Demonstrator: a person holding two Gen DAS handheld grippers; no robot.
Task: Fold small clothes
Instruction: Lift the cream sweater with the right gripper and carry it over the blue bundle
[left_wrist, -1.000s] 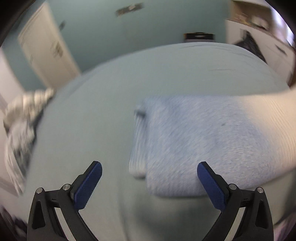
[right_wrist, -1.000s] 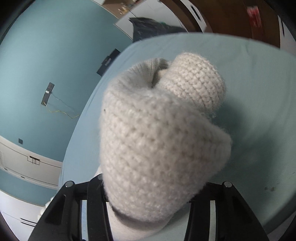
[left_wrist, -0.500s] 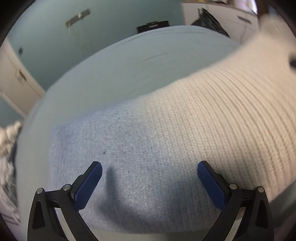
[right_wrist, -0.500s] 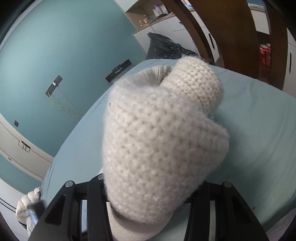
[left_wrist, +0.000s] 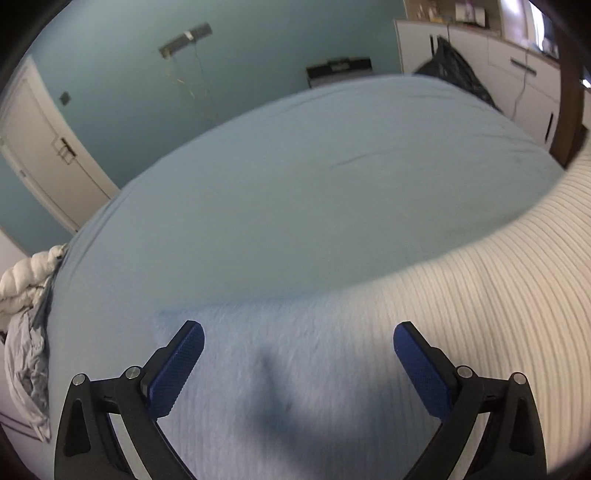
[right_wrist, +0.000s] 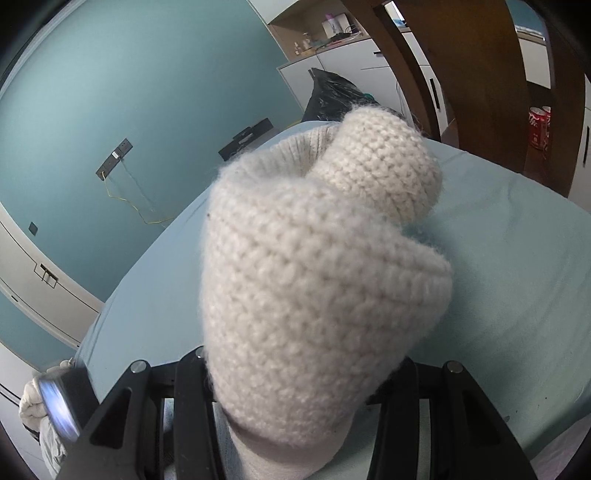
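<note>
Left wrist view: your left gripper is released, its blue pads spread wide above the knit garment, which lies on the bed. The garment's near section is light blue; its right section is cream ribbed knit rising toward the frame's right edge. A crumpled white and grey pile sits at the bed's left edge. Right wrist view: your right gripper is clenched on a bunched cream end of the garment, which bulges up from between the jaws and fills the centre. A black bag stands beyond the bed.
</note>
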